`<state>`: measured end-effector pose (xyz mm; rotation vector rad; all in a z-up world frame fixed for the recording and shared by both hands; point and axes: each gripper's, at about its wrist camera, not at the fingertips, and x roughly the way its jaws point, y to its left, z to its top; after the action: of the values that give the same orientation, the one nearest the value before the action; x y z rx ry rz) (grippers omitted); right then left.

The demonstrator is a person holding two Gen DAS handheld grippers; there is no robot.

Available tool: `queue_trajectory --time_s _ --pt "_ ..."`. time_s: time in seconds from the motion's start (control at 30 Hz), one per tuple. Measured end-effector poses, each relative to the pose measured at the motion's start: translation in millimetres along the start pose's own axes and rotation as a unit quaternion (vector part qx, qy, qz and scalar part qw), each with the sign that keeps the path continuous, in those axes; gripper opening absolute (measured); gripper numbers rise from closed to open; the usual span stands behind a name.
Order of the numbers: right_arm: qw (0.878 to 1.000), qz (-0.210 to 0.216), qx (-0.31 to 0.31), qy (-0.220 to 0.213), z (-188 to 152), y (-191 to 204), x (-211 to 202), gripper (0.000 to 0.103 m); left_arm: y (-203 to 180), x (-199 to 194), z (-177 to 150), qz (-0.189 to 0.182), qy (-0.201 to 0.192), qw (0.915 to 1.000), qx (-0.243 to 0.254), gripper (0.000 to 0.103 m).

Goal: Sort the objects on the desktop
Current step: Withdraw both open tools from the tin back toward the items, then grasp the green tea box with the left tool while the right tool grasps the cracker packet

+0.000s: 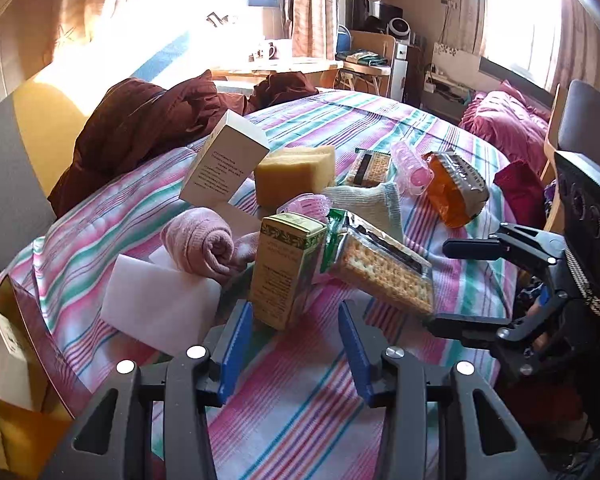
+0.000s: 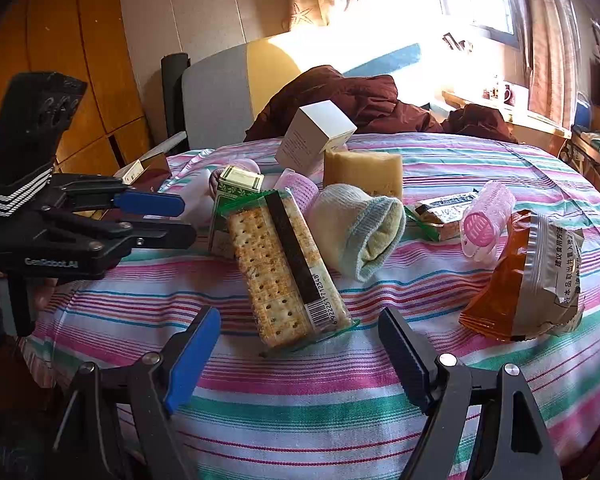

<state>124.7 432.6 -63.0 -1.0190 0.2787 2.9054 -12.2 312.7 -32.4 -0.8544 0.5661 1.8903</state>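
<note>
The striped table (image 2: 340, 420) is carrying a mixed heap, nothing grouped: white carton (image 1: 224, 160) leaning on the yellow sponge (image 1: 296, 174), cracker pack (image 2: 284, 264) tilting against the green box (image 1: 286, 268), socks and curlers scattered between. Both grippers are hovering at the near edge. The left gripper (image 1: 294, 344) is gaping toward the green box, the right gripper (image 2: 300, 356) is spreading wide before the crackers. Either pick is needing a clean squeeze.

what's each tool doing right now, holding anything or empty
Left tool: open, holding nothing, aimed at the green box.
Right tool: open, holding nothing, aimed at the cracker packet.
</note>
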Motion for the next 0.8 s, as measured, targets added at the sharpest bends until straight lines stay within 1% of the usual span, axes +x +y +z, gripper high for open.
queue_trajectory --time_s 0.13,0.23,0.47,0.57,0.7,0.73,0.77,0.8 --pt "1.0 0.005 0.002 -0.001 -1 -3 0 0.082 4 11 5 0.001 0.017 0.9997 0.019 0.045" --pt "1.0 0.01 0.007 -0.003 0 -6 1 0.082 6 16 8 0.008 0.019 0.9994 0.026 0.046" --pt "1.0 0.016 0.008 -0.008 1 -8 1 0.082 1 29 17 0.005 0.033 0.9977 0.058 0.046" --pt "1.0 0.017 0.011 -0.01 1 -11 0 0.082 0 38 20 -0.004 0.044 0.9968 0.066 0.046" --pt "1.0 0.018 0.006 -0.01 3 -13 1 0.082 0 44 19 -0.01 0.05 0.9968 0.061 0.046" --pt "1.0 0.018 0.003 -0.009 5 -12 3 0.082 1 43 18 -0.014 0.048 0.9973 0.055 0.044" --pt "1.0 0.019 0.0 -0.008 6 -11 4 0.082 2 43 17 -0.018 0.046 0.9976 0.048 0.039" --pt "1.0 0.019 -0.003 -0.008 7 -11 5 0.082 3 41 17 -0.023 0.043 0.998 0.041 0.038"
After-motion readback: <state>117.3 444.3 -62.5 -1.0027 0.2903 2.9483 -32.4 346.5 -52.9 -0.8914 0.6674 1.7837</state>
